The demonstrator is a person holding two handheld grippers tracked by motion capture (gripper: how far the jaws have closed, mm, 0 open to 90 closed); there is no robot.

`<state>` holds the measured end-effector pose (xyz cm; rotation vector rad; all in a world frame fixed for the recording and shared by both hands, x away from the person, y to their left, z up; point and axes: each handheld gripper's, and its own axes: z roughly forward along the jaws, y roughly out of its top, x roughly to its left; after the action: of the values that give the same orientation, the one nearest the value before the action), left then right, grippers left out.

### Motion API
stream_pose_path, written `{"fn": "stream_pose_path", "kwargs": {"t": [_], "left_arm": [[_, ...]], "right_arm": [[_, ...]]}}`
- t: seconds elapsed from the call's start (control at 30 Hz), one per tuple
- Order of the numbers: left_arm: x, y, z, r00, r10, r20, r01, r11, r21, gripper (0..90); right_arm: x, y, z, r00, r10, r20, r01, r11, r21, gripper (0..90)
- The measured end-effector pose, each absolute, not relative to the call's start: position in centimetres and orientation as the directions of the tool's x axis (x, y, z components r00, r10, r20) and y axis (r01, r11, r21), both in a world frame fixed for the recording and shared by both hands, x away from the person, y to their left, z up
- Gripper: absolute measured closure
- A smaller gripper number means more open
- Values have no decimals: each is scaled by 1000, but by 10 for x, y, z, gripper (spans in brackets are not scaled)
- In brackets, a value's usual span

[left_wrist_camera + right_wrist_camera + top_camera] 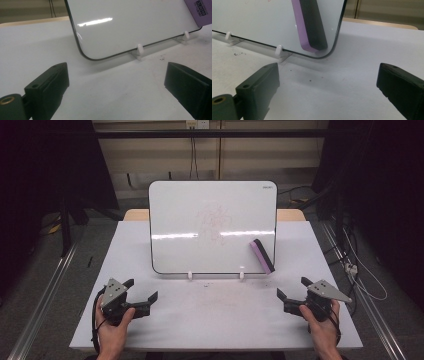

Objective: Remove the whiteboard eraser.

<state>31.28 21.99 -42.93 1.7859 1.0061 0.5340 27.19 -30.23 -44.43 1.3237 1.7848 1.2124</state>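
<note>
A whiteboard (212,225) stands tilted on two white clips at the back of the white table (215,320); faint red marks show on its middle. A purple-and-black eraser (262,256) clings to its lower right corner, also seen as the eraser (310,27) and eraser (198,11) in the gripper views. My left gripper (142,290) rests open at the front left, held by a hand, nothing between its jaws. At the front right my right gripper (292,287) is open too and holds nothing. Both point toward the whiteboard (130,25), whiteboard (262,20).
Small dark crumbs lie on the table below the board. Metal rails run along both sides of the table on the floor. Cables (365,275) trail on the floor to the right. A wooden edge (290,214) shows behind the board.
</note>
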Motion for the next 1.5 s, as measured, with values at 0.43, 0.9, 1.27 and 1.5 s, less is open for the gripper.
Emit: {"fn": "stream_pose_path", "kwargs": {"t": [0.43,0.9,1.27,1.5], "left_arm": [[313,215,-431,571,816,-89,399,-182,899,54],[315,209,-433,582,807,-97,417,-194,888,53],[316,205,-434,592,801,-94,412,-200,889,53],[316,205,-434,591,802,-91,415,-206,886,53]], "right_arm": [[271,-300,-444,-354,934,48,400,104,910,42],[280,-292,-437,-373,927,34,416,134,900,42],[296,-277,-422,-410,912,16,404,165,900,69],[312,-269,-410,-421,907,-29,390,210,897,94]]}}
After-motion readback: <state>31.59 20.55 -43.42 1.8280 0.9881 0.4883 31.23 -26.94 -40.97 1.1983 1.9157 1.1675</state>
